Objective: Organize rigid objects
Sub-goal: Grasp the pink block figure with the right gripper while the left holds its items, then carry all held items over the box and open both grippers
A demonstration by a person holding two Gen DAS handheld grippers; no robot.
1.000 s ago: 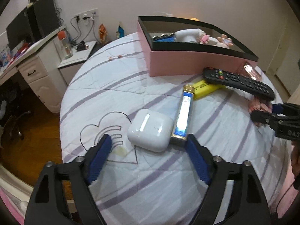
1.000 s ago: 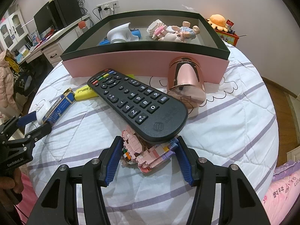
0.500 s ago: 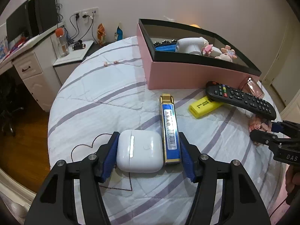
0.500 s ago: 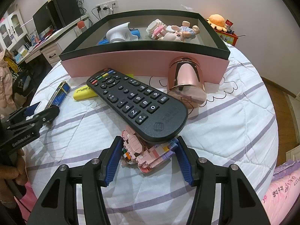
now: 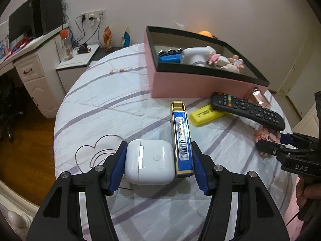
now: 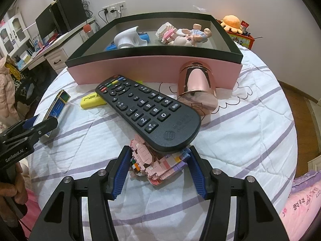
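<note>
My left gripper (image 5: pixel 158 164) is shut on a white earbud case (image 5: pixel 149 163) and a blue-and-gold box (image 5: pixel 181 138) side by side, just above the bed cover. My right gripper (image 6: pixel 157 170) is shut on a pink brick-built figure (image 6: pixel 154 162) that lies under the near end of a black remote (image 6: pixel 146 110). The pink box with black rim (image 6: pixel 156 70) stands behind, holding a white device, a blue item and toy figures. It also shows in the left wrist view (image 5: pixel 200 84).
A yellow highlighter (image 6: pixel 92 100) and a rose-gold bottle (image 6: pixel 197 88) lie by the pink box. The round bed's edge drops to a wooden floor (image 5: pixel 24 140) at left. A desk and nightstand (image 5: pixel 78 60) stand beyond.
My left gripper closed on the earbud case and the blue box and lifted them slightly, turning them straighter. The right gripper stays still on the pink figure.
</note>
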